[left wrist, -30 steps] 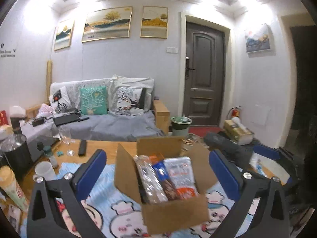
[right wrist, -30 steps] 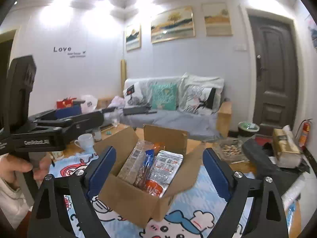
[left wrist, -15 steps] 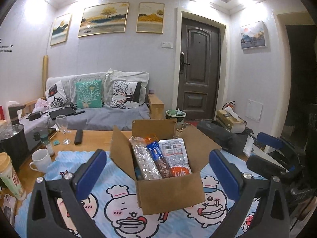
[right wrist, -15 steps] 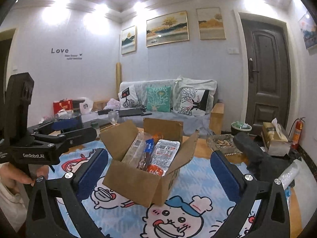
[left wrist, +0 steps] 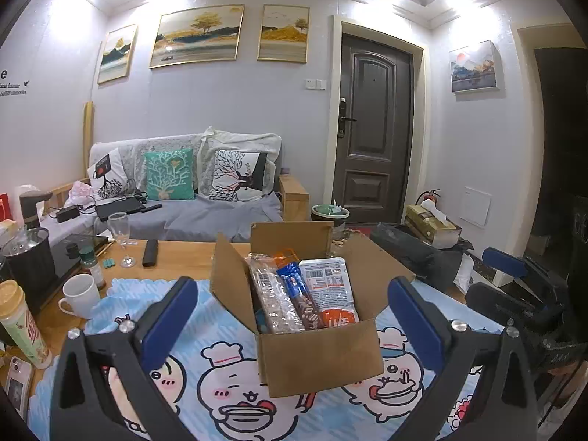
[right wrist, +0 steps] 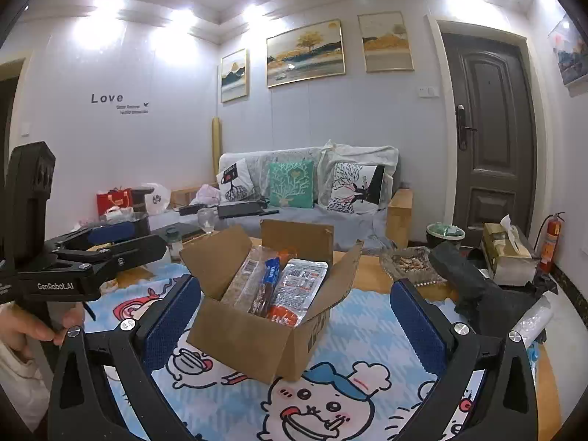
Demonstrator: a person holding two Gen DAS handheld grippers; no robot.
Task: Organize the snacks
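An open cardboard box (left wrist: 319, 356) stands on a blue cartoon mat (left wrist: 228, 386). Inside lean a clear biscuit pack (left wrist: 270, 301), a blue-and-brown bar pack (left wrist: 297, 294), a white-and-orange packet (left wrist: 332, 290) and an orange packet (left wrist: 286, 253) at the back. My left gripper (left wrist: 292, 284) is open, its blue pads apart from the box on either side, nearer than it. My right gripper (right wrist: 296, 284) is open wide before the same box (right wrist: 250, 341), holding nothing. In the right wrist view the left gripper (right wrist: 92, 257) sits at the left, held by a hand (right wrist: 22, 327).
On the table's left stand a white mug (left wrist: 79, 294), a wine glass (left wrist: 119, 231), a remote (left wrist: 150, 251), a tall drink cup (left wrist: 22, 323) and a phone (left wrist: 14, 382). A glass tray (right wrist: 408, 262), a black bag (right wrist: 474, 283) and a tissue box (right wrist: 507, 250) lie to the right.
The left gripper sank a little and then kept still. The right gripper's jaws spread wider and it shifted slightly sideways, so the box sits more to the left in its view.
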